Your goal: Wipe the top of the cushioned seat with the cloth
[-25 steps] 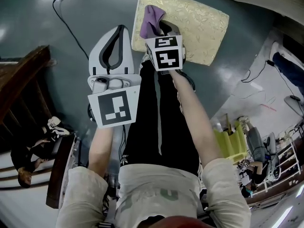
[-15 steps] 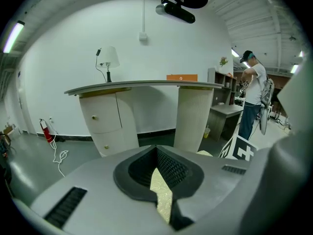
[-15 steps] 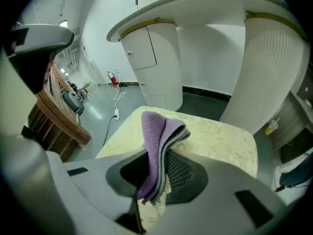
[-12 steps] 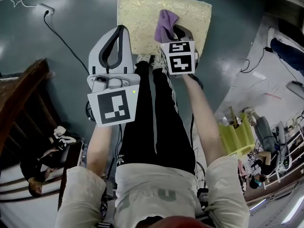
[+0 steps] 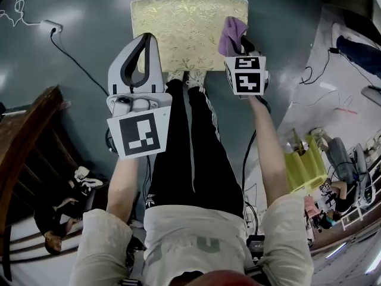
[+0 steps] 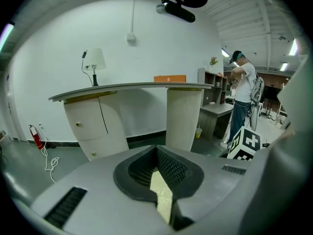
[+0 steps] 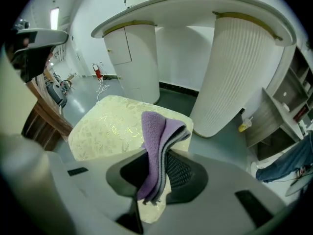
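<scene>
Two claws: right claw (image 7: 155, 179) pinches purple cloth (image 7: 156, 131) over cushioned seat (image 7: 110, 129); left claw (image 6: 159, 180) closed, empty.

Empty hand-held gripper (image 6: 157, 156), jaws together

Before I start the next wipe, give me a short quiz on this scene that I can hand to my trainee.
1. Multiple choice: what is the right gripper clamped on?
A. a purple cloth
B. a yellow sponge
C. nothing
2. True or false: the left gripper holds nothing between its jaws.
3. Fill in the blank: in the head view, the purple cloth is by the cushioned seat's ____ edge, counted by the person's own sides.

Key: 1 A. 2 true. 3 right.
</scene>
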A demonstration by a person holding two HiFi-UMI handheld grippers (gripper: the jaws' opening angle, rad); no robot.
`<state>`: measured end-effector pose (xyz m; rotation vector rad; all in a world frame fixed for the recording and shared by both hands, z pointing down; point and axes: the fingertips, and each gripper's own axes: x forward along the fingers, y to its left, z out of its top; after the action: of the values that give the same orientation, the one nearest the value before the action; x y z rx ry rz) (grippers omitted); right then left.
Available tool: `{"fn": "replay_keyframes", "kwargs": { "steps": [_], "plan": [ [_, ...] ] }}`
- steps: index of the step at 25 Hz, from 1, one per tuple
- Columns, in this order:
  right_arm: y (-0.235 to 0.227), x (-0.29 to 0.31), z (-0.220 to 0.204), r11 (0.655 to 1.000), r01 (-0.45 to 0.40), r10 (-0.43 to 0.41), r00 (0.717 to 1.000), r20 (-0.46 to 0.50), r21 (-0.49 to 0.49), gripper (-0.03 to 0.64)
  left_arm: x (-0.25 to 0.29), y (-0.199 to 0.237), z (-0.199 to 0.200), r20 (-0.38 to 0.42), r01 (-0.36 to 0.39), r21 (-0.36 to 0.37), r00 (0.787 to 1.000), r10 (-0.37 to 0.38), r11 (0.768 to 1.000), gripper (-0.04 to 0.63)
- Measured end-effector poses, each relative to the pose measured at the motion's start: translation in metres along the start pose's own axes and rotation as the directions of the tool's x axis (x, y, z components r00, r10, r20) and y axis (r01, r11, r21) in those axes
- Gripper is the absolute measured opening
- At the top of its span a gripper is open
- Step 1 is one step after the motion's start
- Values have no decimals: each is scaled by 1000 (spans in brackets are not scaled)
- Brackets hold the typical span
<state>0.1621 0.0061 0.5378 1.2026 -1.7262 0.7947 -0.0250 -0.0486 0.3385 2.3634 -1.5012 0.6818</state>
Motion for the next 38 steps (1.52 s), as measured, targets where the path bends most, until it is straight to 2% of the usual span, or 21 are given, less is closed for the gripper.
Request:
{"fn": "replay_keyframes", "kwargs": {
  "steps": [7, 14, 20, 30, 38],
  "plan": [
    [-29, -6, -13, 999, 47, -46, 999, -16, 7, 91, 6, -17, 3, 8, 30, 4, 1000, -30, 1000, 6],
    [-44, -8, -20, 996, 82, -81, 996, -32, 28, 91, 3, -14, -1, -2, 18, 6, 1000, -18, 1000, 6],
    [-45, -7, -19, 996, 93, -93, 995, -37, -10, 91, 2, -17, -3, 1, 15, 0, 1000, -15, 1000, 6],
    [-52, -4, -27, 993, 117, -116, 991, -63, 13, 91, -4, -11, -7, 1, -2, -8, 1000, 2, 1000, 6],
    [-43, -15, -13, 994, 110, -109, 992, -60, 1, 91, -9, -7, -4, 10, -13, -14, 1000, 13, 1000, 6]
  ]
}}
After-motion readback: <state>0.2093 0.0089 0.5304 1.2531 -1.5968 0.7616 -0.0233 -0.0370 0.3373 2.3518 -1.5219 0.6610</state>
